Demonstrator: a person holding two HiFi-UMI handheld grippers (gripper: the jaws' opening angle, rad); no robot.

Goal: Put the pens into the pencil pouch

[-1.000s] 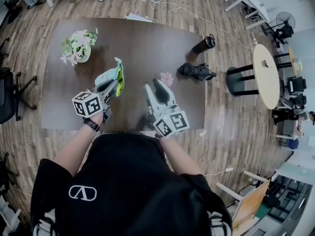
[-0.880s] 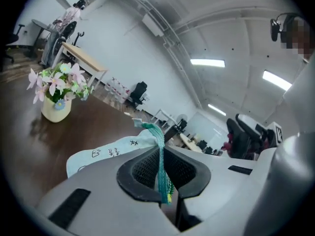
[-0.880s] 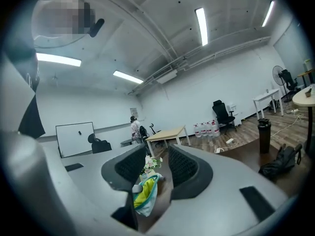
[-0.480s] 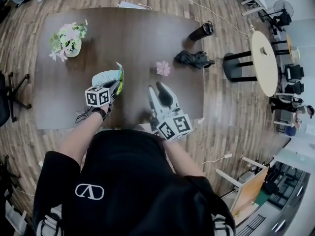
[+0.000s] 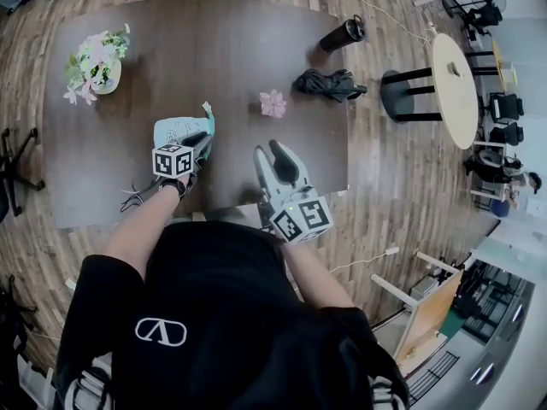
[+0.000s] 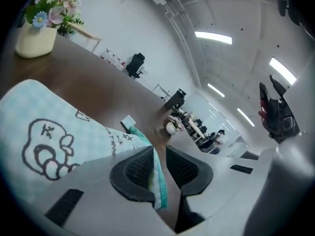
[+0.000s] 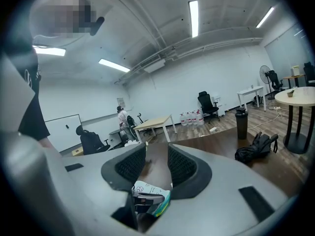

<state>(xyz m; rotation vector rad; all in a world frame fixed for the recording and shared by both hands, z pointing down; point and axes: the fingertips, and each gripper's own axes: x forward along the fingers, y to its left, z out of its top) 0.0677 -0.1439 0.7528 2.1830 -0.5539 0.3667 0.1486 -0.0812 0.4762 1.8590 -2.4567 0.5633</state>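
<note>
Pouch (image 5: 175, 130) lies flat on the bench (image 5: 239, 49), left of centre. It is a pale blue check with doodles, teal edge toward the middle. Can't tell whether its mouth is zipped.

Left claw (image 5: 203, 140) is at that teal edge. In the left gripper view the edge sits between the jaws, against the left pad, with a visible gap to the right pad. The jaws are opening and not pinching.

Right claw (image 5: 268, 152) hovers just right of the pouch, near the bench's front edge. Its jaws are spread with nothing between them, only bare bench through the gap. The right gripper view shows the pouch and left claw low in frame.

Rest of the bench:
- flower pot (image 5: 92, 62) at the far left
- pink flower (image 5: 273, 103) near centre, beyond the right claw
- black bag (image 5: 323, 84) and black bottle (image 5: 340, 34) at the far right

All are well apart from the pouch. A round table (image 5: 453, 79) stands on the wooden floor (image 5: 385, 186) to the right of the bench.
</note>
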